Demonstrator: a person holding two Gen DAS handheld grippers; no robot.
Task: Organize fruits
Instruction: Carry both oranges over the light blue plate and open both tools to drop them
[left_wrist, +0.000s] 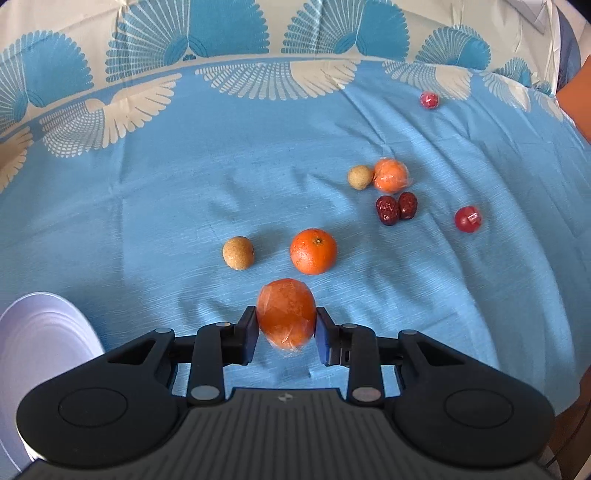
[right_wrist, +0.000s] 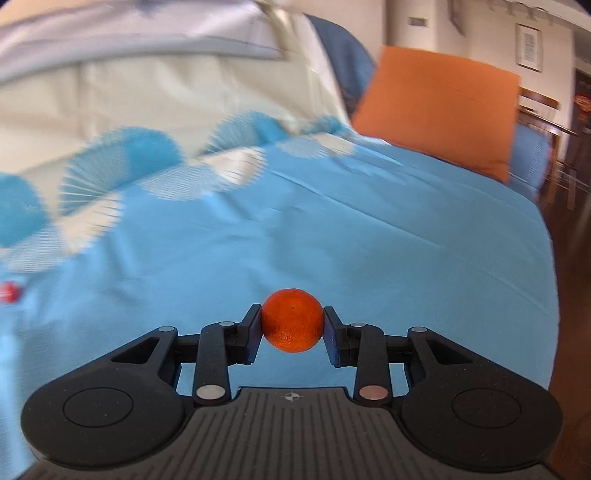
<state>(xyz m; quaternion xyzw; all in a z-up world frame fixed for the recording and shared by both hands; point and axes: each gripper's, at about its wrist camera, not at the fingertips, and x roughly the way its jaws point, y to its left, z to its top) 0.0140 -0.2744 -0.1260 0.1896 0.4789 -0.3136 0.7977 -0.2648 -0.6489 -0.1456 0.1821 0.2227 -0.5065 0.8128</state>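
Note:
My left gripper (left_wrist: 286, 328) is shut on a film-wrapped orange (left_wrist: 286, 312), both pads pressing its sides just above the blue cloth (left_wrist: 147, 206). Beyond it lie a bare orange (left_wrist: 313, 251), a tan longan (left_wrist: 238, 252), a second longan (left_wrist: 359, 177), another wrapped orange (left_wrist: 390, 175), two dark red dates (left_wrist: 396, 208) and two red wrapped sweets-like fruits (left_wrist: 468, 219) (left_wrist: 429, 99). In the right wrist view my right gripper (right_wrist: 292, 325) is shut on a small bare orange (right_wrist: 292, 319), held over the cloth (right_wrist: 369, 229).
A white plate (left_wrist: 40, 332) sits at the lower left of the left wrist view. An orange cushion (right_wrist: 439, 103) lies at the far right of the cloth. A red fruit (right_wrist: 9, 291) shows at the left edge. The cloth's right edge drops to a dark floor (right_wrist: 565, 258).

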